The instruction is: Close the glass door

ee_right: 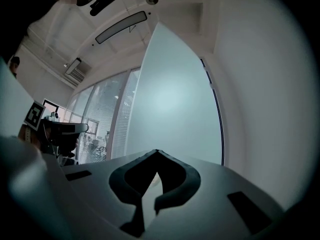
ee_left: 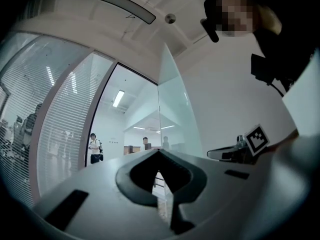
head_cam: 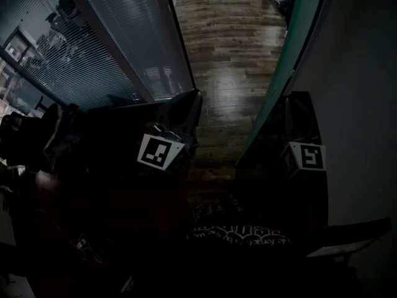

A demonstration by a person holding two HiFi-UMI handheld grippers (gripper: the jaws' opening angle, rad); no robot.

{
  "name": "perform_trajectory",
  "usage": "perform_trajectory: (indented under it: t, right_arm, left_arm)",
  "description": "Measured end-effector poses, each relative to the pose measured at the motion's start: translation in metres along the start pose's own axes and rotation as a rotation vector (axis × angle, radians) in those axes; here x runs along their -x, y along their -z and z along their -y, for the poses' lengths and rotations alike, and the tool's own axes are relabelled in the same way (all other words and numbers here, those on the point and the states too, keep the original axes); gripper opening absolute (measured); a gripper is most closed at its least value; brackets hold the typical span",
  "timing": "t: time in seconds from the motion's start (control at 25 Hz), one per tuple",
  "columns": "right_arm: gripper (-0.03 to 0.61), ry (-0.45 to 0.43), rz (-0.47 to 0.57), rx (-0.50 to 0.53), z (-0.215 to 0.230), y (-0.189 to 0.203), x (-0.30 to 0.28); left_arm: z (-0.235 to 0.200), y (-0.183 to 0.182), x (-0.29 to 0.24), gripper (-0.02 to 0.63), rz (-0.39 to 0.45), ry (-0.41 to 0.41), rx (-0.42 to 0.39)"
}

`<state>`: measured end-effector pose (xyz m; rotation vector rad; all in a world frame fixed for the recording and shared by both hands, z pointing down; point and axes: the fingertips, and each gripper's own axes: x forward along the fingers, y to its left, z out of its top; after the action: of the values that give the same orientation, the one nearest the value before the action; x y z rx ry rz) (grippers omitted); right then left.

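A: Nearest the lens?
B: The left gripper [ee_left: 159, 152] and right gripper [ee_right: 157, 152] — jaws of both pressed together, pinching nothing.
A: And the glass door [head_cam: 290, 42]?
B: Standing open, edge-on between the two grippers — the right one sits between its face and the white wall [head_cam: 363, 73]. Whether either touches it, I cannot tell. Leftward, wooden floor [head_cam: 229, 61], then a partition with blinds [head_cam: 124, 36].

Under you runs a dark wood-plank floor [head_cam: 229, 61], with a black-and-white patterned mat [head_cam: 239, 228] close in front of you. On your left stand glass partition walls with white horizontal blinds [head_cam: 130, 36]; on your right is a plain white wall [head_cam: 366, 73]. Above you, the white ceiling [ee_left: 65, 19] carries a long dark slot fixture [ee_left: 125, 6] and a small round dome [ee_left: 170, 18]. A bright strip light [ee_left: 118, 98] glows in the room beyond.
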<state>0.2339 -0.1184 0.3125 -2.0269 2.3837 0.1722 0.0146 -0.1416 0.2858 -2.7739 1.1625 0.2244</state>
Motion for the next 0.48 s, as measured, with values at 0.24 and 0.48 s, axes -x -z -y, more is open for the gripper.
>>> perform_trajectory:
  t: [0.24, 0.48]
  right_arm:
    - [0.003, -0.006, -0.008, -0.002, 0.009, 0.004, -0.007]
    - [0.003, -0.033, -0.025, -0.025, 0.019, 0.014, -0.016]
  left_arm:
    - [-0.002, 0.003, -0.012, 0.002, -0.004, -0.004, 0.002]
    - [0.000, 0.009, -0.024, 0.002, -0.013, 0.000, 0.007]
